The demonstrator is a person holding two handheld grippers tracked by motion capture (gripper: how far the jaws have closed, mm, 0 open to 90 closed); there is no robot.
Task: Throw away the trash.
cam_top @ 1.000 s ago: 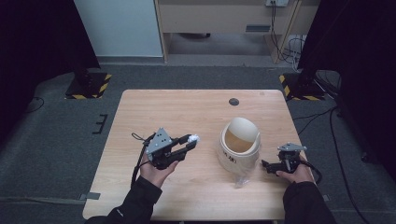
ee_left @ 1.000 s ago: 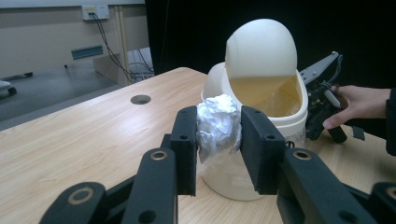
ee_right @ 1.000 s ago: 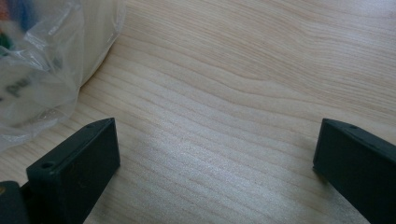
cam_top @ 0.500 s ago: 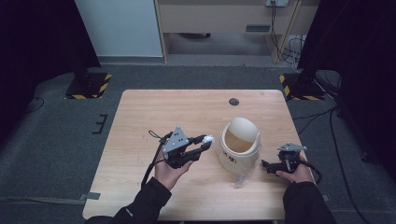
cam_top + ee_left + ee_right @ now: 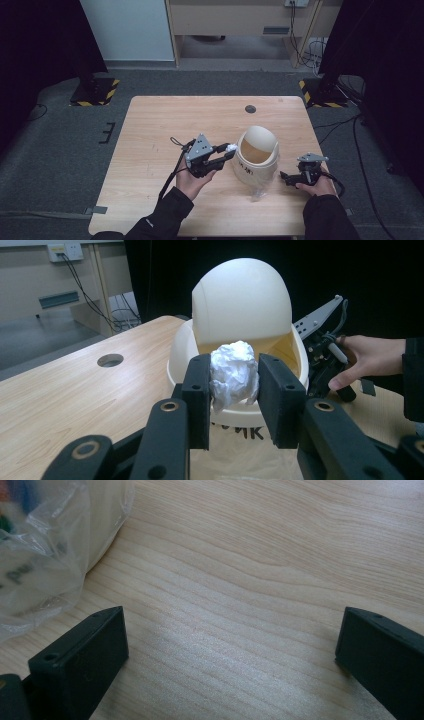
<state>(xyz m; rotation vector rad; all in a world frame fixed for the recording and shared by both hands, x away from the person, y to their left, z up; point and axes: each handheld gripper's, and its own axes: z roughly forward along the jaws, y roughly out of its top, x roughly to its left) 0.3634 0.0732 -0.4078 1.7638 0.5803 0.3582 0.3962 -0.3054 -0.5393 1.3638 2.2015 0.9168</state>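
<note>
While the right claw (image 5: 230,650) rests spread on the table (image 5: 150,130), the left claw (image 5: 233,390) pinches a paper wad (image 5: 233,372) beside the bin (image 5: 257,155).

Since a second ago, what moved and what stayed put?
The left gripper, shut on the crumpled paper ball, moved right across the table toward the cream bin, up to its opening. The bin and the open right gripper beside it stayed where they were.

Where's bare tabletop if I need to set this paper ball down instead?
The whole left half of the table is bare, and so is the far strip between the bin and the round hole. It is crowded near the bin: left tongs, right tongs, and the plastic bag.
</note>
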